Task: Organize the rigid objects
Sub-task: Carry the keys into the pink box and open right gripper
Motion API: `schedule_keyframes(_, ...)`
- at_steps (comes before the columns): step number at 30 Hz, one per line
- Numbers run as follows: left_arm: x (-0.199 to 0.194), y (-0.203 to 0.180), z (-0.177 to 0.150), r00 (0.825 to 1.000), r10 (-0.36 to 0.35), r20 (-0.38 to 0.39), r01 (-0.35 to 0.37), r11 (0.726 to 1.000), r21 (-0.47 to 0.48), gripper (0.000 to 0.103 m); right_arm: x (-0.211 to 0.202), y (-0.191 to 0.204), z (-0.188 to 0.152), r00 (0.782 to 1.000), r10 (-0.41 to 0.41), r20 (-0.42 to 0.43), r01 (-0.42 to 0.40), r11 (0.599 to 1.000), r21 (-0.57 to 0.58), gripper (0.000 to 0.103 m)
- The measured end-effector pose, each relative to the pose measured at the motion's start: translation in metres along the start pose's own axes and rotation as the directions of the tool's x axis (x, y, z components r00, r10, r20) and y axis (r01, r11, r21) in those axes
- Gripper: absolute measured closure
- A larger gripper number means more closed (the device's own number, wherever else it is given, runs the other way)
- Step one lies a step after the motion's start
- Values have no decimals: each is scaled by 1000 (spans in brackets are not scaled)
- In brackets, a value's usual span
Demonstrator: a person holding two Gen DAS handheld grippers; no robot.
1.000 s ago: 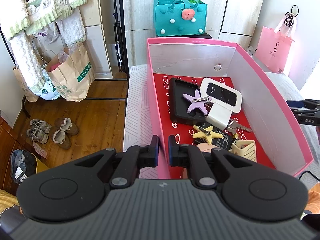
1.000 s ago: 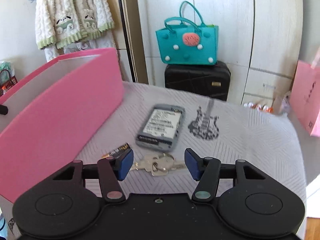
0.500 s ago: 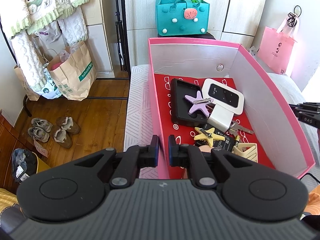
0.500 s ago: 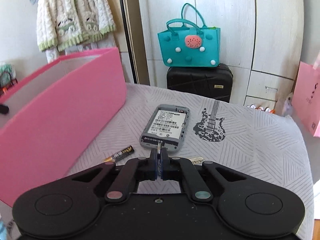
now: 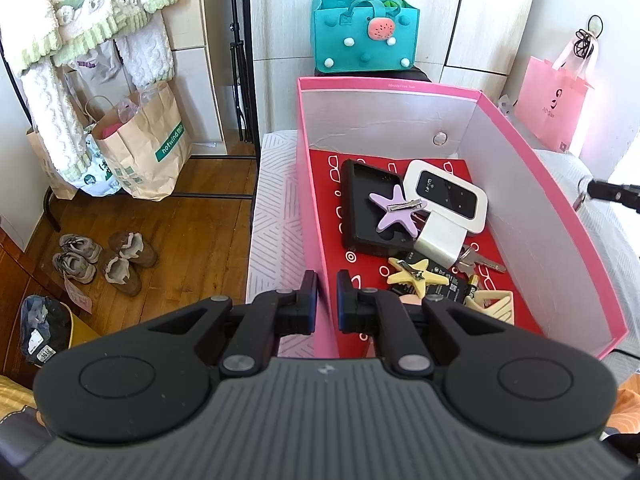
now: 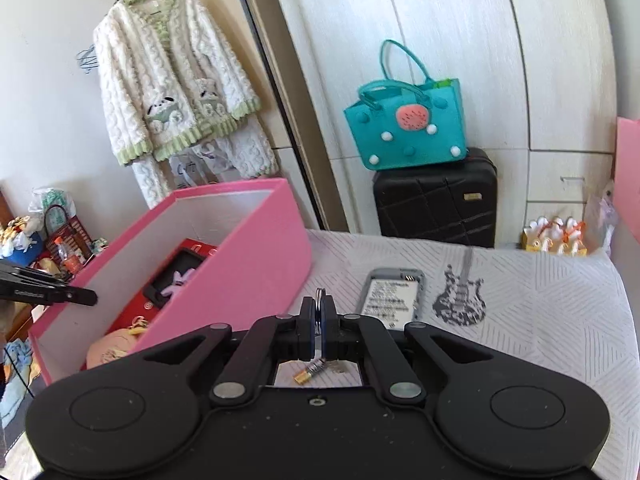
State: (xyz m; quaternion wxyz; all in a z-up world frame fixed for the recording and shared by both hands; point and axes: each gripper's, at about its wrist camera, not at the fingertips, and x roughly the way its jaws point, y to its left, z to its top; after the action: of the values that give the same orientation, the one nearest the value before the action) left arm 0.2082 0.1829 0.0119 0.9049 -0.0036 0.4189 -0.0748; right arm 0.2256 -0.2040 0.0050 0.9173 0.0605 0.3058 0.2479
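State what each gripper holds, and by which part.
The right gripper pinches the key ring of a key bunch by its rim. The left gripper is clamped on the pink box wall's top edge.

Left gripper jaws clamped; right gripper jaws clamped.

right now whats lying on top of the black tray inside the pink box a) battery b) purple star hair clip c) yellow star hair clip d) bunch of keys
b: the purple star hair clip lies across the black tray in the pink box, while the yellow star clip sits nearer, off the tray.
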Motion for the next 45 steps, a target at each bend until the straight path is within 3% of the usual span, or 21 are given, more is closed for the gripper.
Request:
schedule_keyframes(5, 2, -3, 5, 1000, 8, -10, -8, 1000, 9, 95, -15, 23, 21, 997, 55, 47, -53, 998, -36, 99)
schedule_keyframes(12, 3, -10, 6, 999, 35, -16, -34, 999, 18, 95, -32, 62, 45, 972, 222, 83, -214, 972, -93, 99)
schedule_keyframes(16, 3, -11, 6, 999, 40, -17, -40, 999, 19, 94, -25, 76, 47, 933, 356, 50, -350, 931, -101, 99)
schedule_keyframes(21, 3, -12, 5, 999, 51, -10, -51, 998, 30, 94, 1, 89, 35, 915, 402, -35, -404, 910, -96, 99)
schedule_keyframes(28, 2, -14, 6, 999, 50, -11, -49, 998, 32, 94, 28, 94, 26, 913, 391, -118, -401, 913, -77, 98)
schedule_keyframes(31, 2, -12, 6, 999, 45, -11, -44, 999, 28, 94, 25, 91, 29, 907, 403, -126, -413, 908, -66, 93)
schedule_keyframes(34, 2, -12, 6, 999, 47, -9, -47, 998, 35, 94, 15, 84, 29, 917, 384, -109, -392, 917, -71, 92)
schedule_keyframes(41, 2, -12, 6, 999, 45, -4, -45, 998, 38, 93, 0, 36, 28, 979, 197, -53, -198, 980, -31, 91)
schedule_keyframes(45, 2, -11, 6, 999, 44, -2, -43, 998, 34, 93, 16, 21, 7, 994, 39, -105, -53, 989, -135, 87)
